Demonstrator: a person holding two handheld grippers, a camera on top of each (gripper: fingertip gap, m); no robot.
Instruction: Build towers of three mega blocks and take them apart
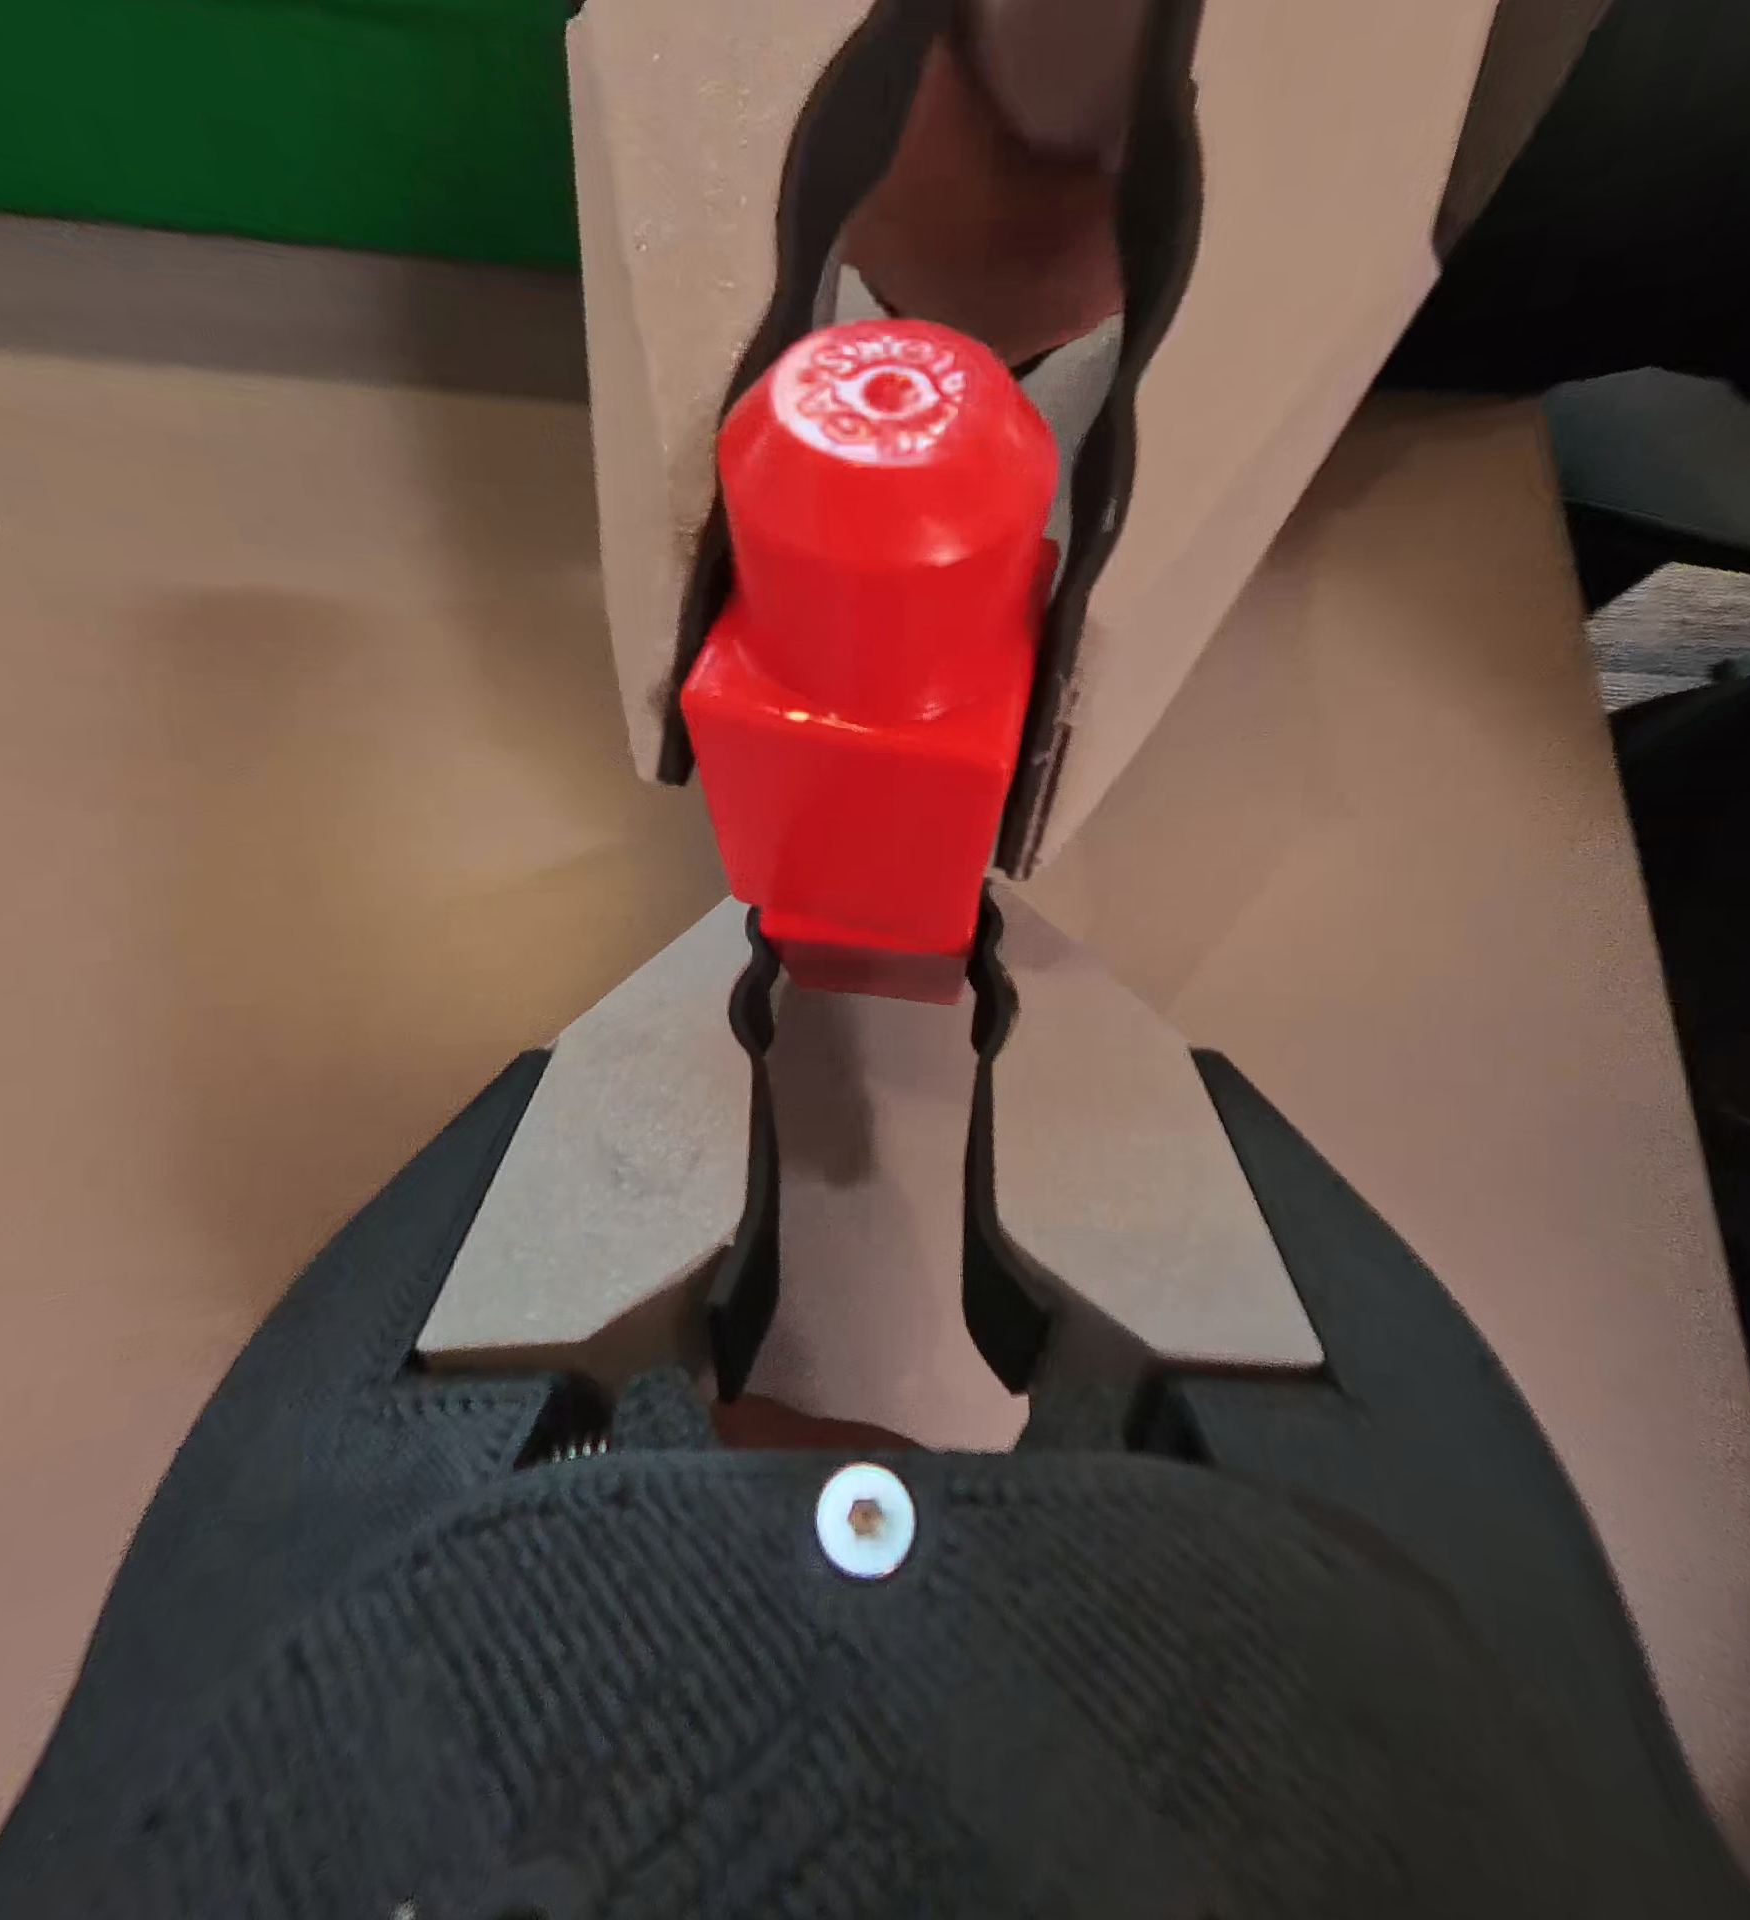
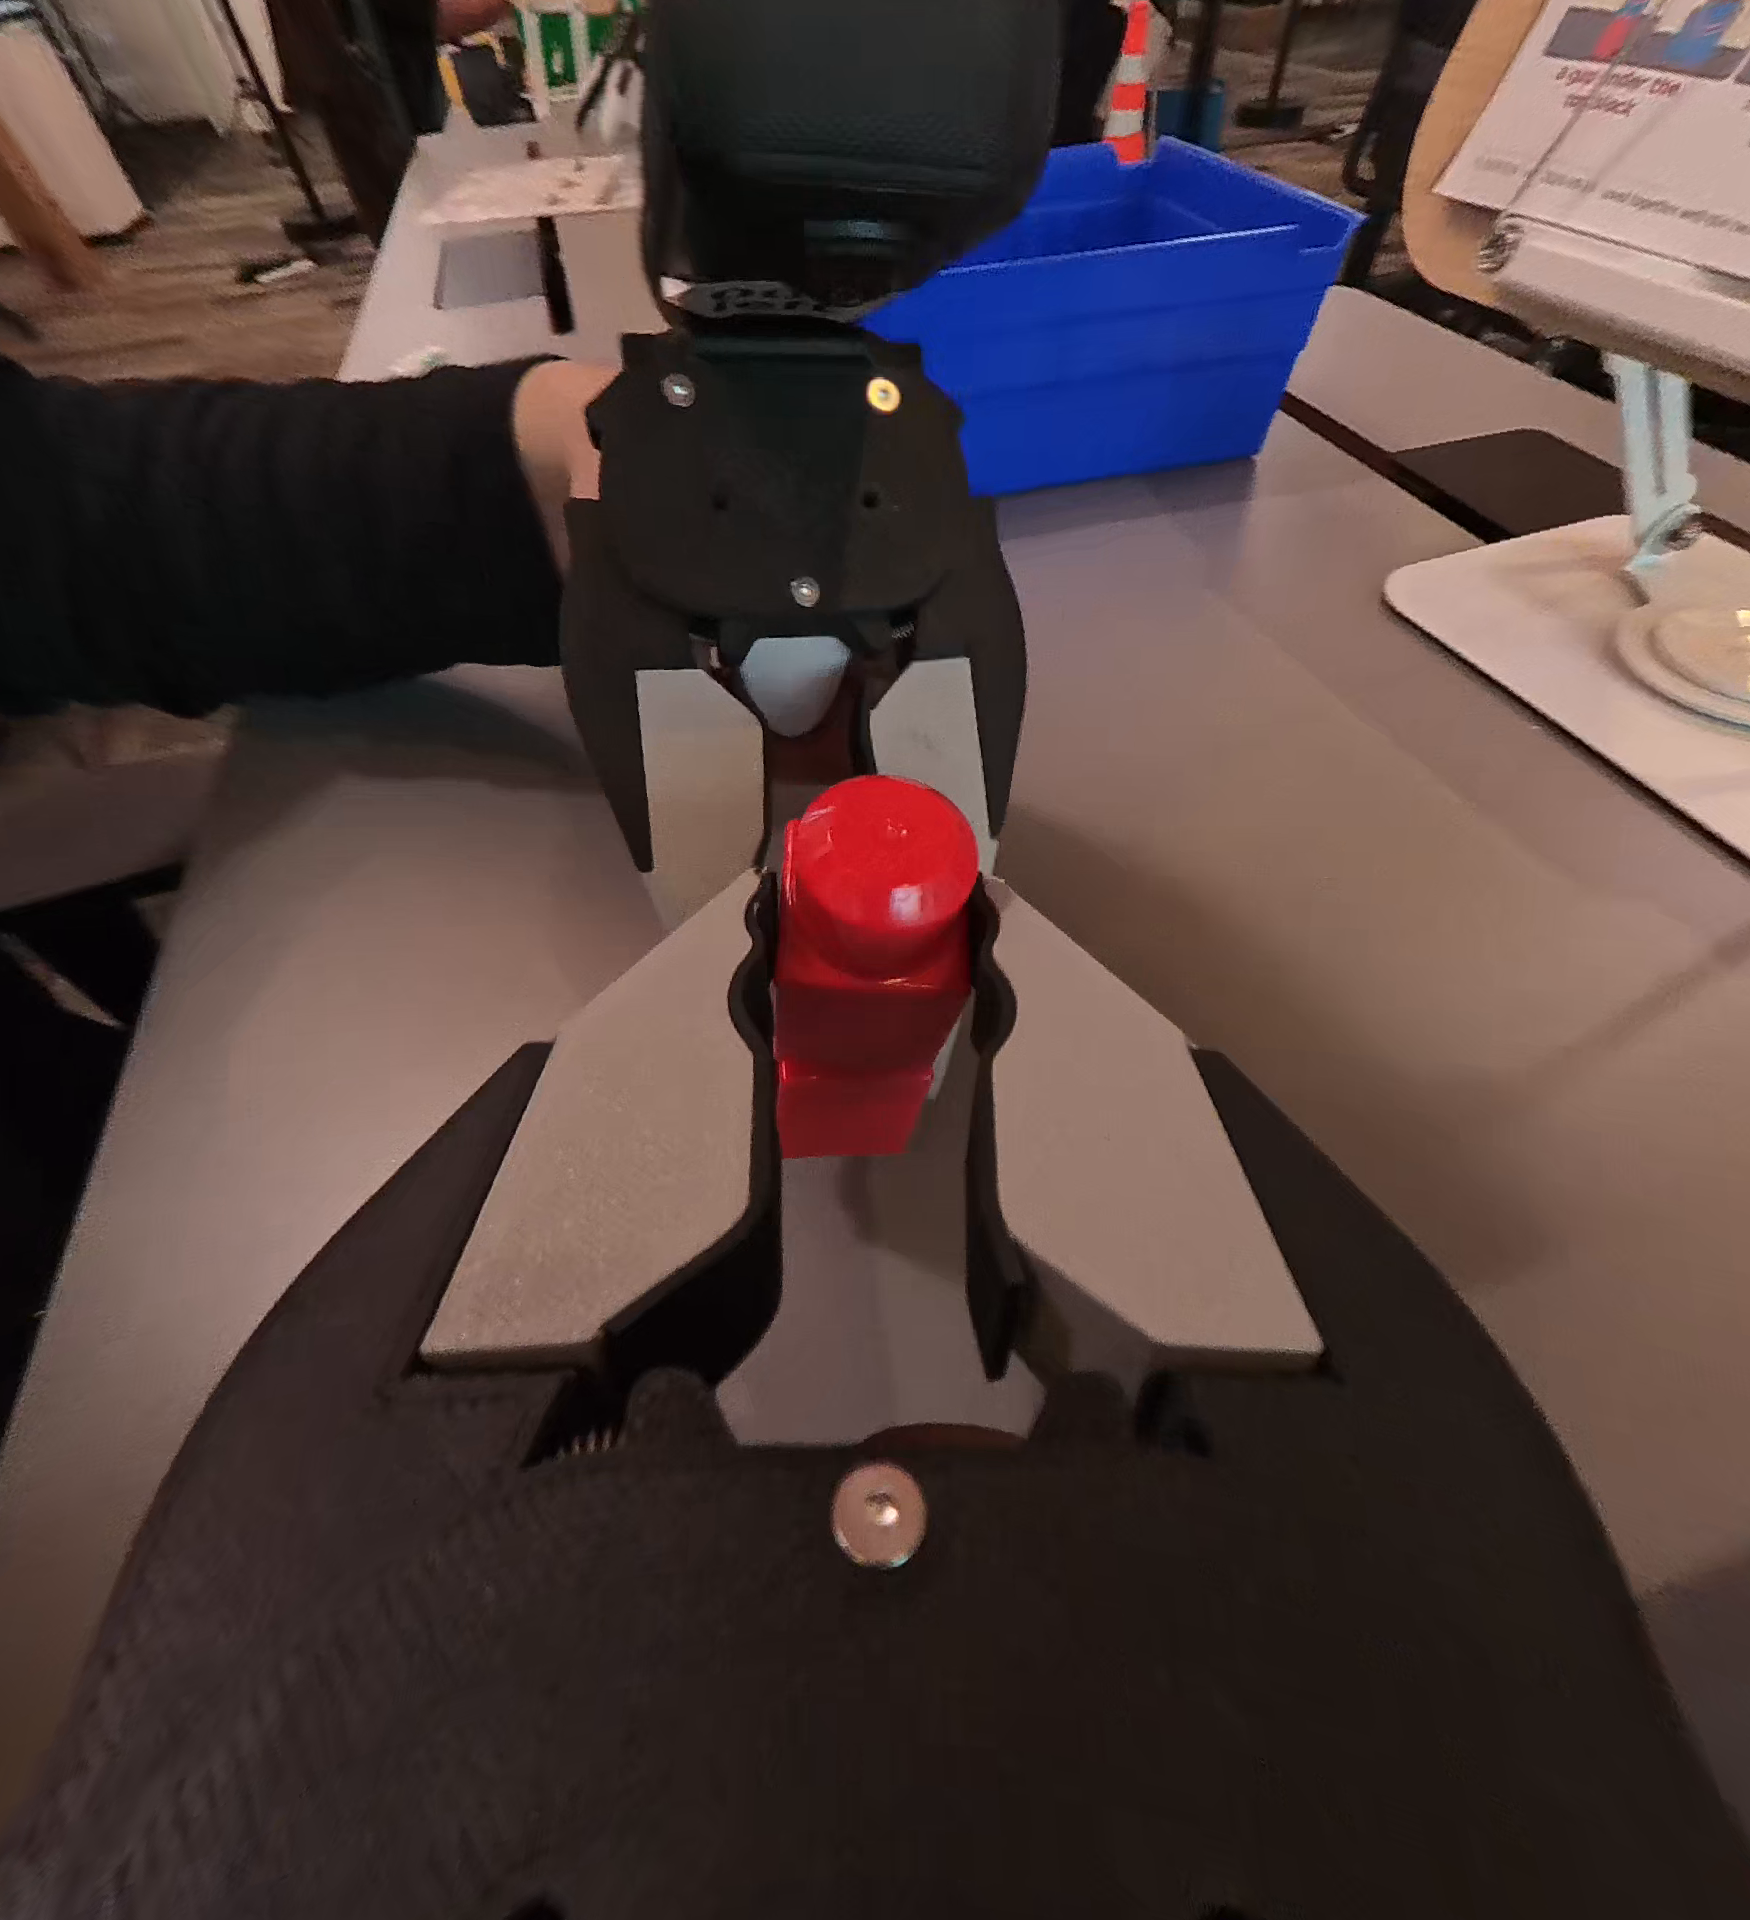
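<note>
1. The task's thing is a stack of 2 glossy red plastic mega blocks, a top red block (image 2: 876,940) with a round stud pressed onto a lower red block (image 2: 850,1117); both are held up in the air above the grey table (image 2: 1318,935), between the 2 claws.
2. The right gripper (image 2: 869,966) is clenched on the top block: its black ribbed pads (image 2: 755,977) press against the block's 2 side walls, with the stud standing up between the fingertips.
3. The left gripper (image 1: 871,966) comes from the opposite side and grips the lower block: in the left wrist view its black pads (image 1: 755,987) pinch the narrow base of the stack (image 1: 866,961), and no gap shows between pad and plastic.
4. Progress, as a judgement: a tower of 3 is not here; only 2 blocks are joined, and no third block is visible anywhere on the table.
5. With each claw on a different block, the step in hand is either pressing the pair together or pulling it apart; the pictures do not say which.
6. The seam between the 2 blocks looks tight and the stack straight, not skewed.
7. The stud's flat top (image 1: 886,400) carries raised lettering and catches a bright highlight; the plastic is smooth, hard and undamaged.
8. A blue plastic bin (image 2: 1141,343) stands well behind on the table; whether it holds more blocks cannot be seen.
9. A person's dark sleeve (image 2: 227,520) reaches in behind the left gripper.
</note>
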